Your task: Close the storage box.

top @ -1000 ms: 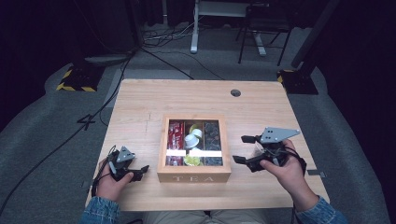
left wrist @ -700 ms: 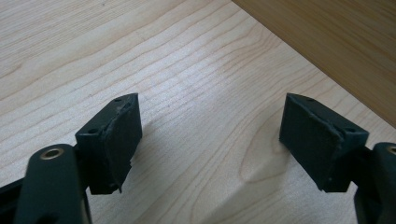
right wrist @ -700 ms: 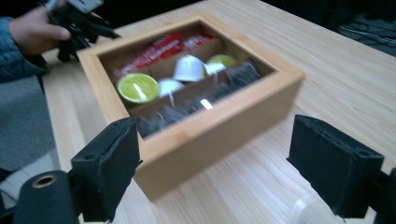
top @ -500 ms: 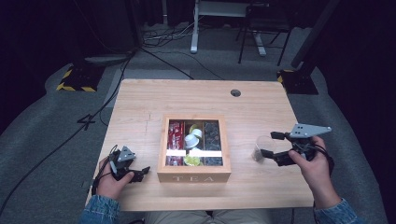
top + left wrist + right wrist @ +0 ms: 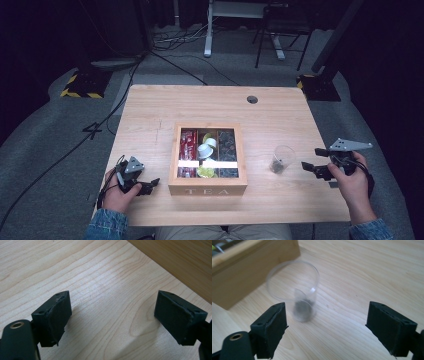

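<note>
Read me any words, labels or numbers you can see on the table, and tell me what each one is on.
"TEA": on the front wall of the wooden box, in the high view.
Red packets in the box's left compartment: there may be print, but it is too small and blurred to read.
Clear cup: no readable marking.
Table: no readable marking.

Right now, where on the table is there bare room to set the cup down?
The far strip of the light wooden table, between the open wooden tea box and the round cable hole, is bare. So is the left side above the left gripper. It is tight between the box, the clear plastic cup and the right gripper.
</note>
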